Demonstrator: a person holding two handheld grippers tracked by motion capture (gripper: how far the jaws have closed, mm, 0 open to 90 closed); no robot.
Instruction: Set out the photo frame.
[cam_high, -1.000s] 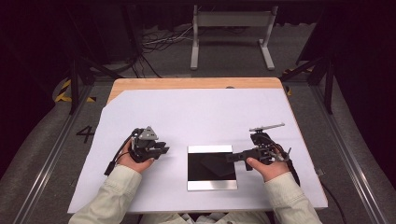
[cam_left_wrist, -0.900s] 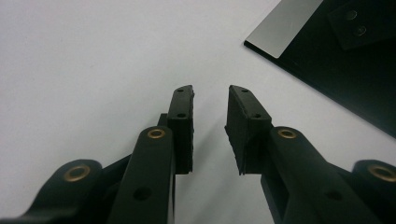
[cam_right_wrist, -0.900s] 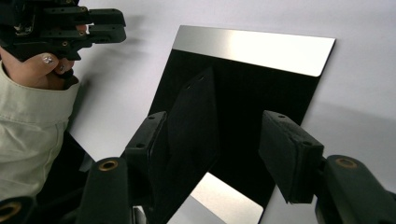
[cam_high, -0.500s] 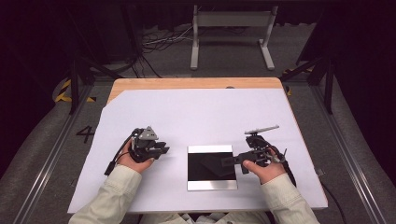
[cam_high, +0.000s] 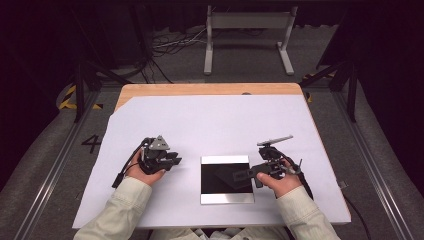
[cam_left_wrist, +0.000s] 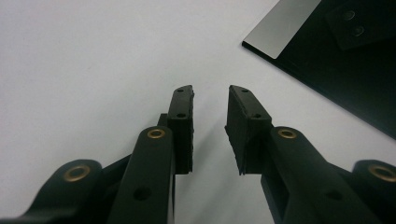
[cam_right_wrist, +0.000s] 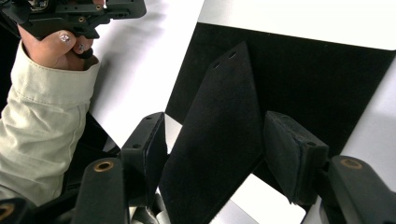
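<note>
Black sheet (cam_right_wrist: 219, 135), flat and tapered, with two small holes near its far end, stands between the jaws of the right gripper (cam_high: 249, 175). The right gripper view shows the sheet rising up over a black square panel (cam_right_wrist: 327, 79) edged by a bright metal border; whether the pads press on the sheet cannot be told from that view, as a gap shows beside the right-hand pad (cam_right_wrist: 292, 154). The high view adds the wider layout: a metal-framed plate (cam_high: 226, 179) lies flat on the white table cover (cam_high: 210, 120), near the person's edge, with the right gripper reaching in over its right side and the sheet lying low over the dark surface.

Left gripper (cam_high: 172, 161) sits well apart from the plate, to its left. Its own view shows jaws moderately parted with nothing between them, the pads (cam_left_wrist: 182, 126) hovering over bare white cover; a corner of the plate (cam_left_wrist: 280, 32) appears at upper right.

Both forearms, in pale sleeves, enter from the near edge. The left hand (cam_high: 145, 170) grips its tool pointing toward the plate; the right hand (cam_high: 280, 181) holds its tool pointing left, inward.
</note>
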